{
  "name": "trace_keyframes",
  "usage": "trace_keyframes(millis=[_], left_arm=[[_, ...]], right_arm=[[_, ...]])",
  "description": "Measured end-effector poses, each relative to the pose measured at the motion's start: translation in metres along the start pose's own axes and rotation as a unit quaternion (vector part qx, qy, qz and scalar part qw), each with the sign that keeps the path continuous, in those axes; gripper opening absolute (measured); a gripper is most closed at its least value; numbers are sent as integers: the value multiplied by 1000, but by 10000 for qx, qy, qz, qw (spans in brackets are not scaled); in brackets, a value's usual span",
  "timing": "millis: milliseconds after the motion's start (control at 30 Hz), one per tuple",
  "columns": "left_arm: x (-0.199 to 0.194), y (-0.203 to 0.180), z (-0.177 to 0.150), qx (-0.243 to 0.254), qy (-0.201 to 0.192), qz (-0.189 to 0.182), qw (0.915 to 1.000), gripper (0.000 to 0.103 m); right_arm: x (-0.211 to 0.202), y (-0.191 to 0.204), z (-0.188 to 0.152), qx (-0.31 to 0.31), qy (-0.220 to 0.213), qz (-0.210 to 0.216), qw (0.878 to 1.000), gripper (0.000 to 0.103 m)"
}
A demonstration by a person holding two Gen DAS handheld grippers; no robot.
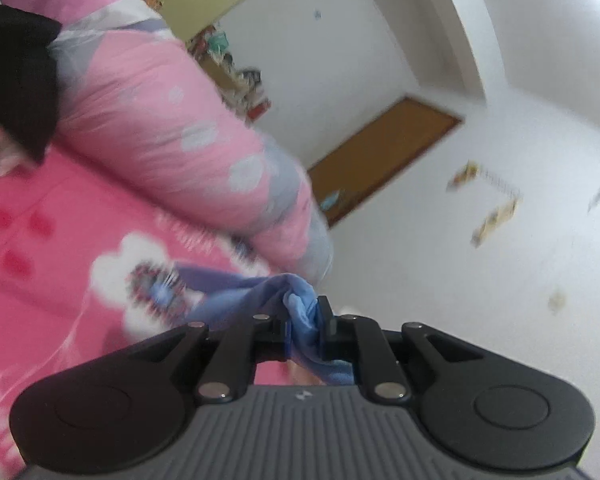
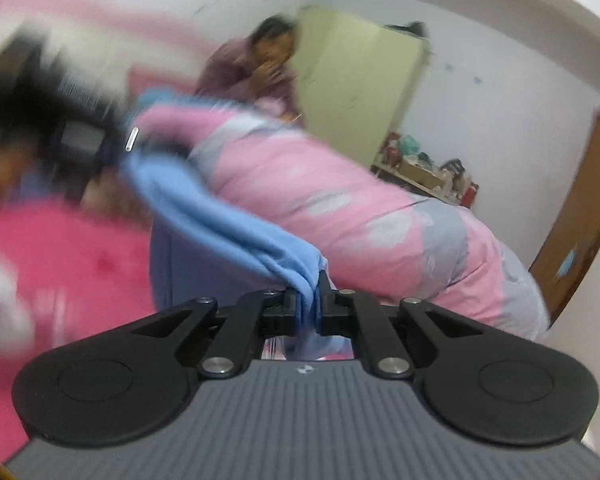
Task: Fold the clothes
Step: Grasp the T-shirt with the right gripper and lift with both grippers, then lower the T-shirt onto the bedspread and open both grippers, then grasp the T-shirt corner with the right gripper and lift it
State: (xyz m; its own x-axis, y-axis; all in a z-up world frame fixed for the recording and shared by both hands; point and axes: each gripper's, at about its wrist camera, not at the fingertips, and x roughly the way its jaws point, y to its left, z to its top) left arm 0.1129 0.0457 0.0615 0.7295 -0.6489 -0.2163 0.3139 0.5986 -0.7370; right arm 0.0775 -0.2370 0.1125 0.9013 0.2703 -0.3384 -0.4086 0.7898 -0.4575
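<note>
A light blue garment [image 1: 300,308] is pinched between the fingers of my left gripper [image 1: 306,320], which is shut on a bunched edge of it above the pink bed. My right gripper [image 2: 314,300] is shut on another edge of the same blue garment [image 2: 220,208]. In the right wrist view the cloth stretches up and to the left to my other gripper [image 2: 80,140], blurred, with more of it hanging below. Both views are tilted and motion-blurred.
A rolled pink and grey quilt [image 1: 172,120] lies along the bed's far side on a pink printed sheet [image 1: 40,248]. A person [image 2: 260,64] sits behind the quilt by a yellow-green cabinet [image 2: 356,88]. A brown door [image 1: 380,152] and white walls stand beyond.
</note>
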Motion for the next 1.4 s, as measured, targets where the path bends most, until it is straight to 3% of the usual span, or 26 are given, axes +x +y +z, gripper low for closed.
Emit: trace_keyframes(millis=[133,200,267,367,533,600,700,800,900,1033,1133,1233,1400], left_arm=[[-37,15,-81,464,868,431,9942,12],[-50,39,-129,348,1369,737,9872,12],[-64,62,-162,179,1537,979,9831,12],[-85,86,-183,-253,1383,1079,9842,11],[-105,93,-184,-140,1231,1173,9853,15],[-116,89,-182,70,1134,1310,9849,33],[-135,86,-172,260,803,1294,9880,48],[-146,75,-165,635,509,1352,9875,62],[-134,66,-158,996,457,1392,9842,68],[-111,56,-157,1408,533,1278,9803,69],[-92,50,-169,1818,785,1149,9734,69],[-83,49,-187,2028,1137,914,9683,69],[-86,55,-206,2150,1449,658,9636,71]], right_arm=[[-41,80,-71,-831,568,239,9946,4],[-58,119,-108,-960,917,514,9898,4],[-73,154,-140,-1087,1180,671,9848,4],[-89,182,-158,-1258,1302,575,9818,4],[-89,173,-152,-760,1324,599,9865,7],[-93,164,-156,-490,1345,698,9872,18],[-110,137,-169,218,1317,906,9869,26],[-131,94,-178,1463,1145,1127,9761,29],[-134,62,-171,2437,862,1071,9600,30],[-101,53,-141,3052,502,1333,9416,33],[-49,67,-110,3306,581,1786,9249,56],[14,94,-79,3299,1054,2132,9136,59],[101,134,-53,2906,1937,1977,9160,59]])
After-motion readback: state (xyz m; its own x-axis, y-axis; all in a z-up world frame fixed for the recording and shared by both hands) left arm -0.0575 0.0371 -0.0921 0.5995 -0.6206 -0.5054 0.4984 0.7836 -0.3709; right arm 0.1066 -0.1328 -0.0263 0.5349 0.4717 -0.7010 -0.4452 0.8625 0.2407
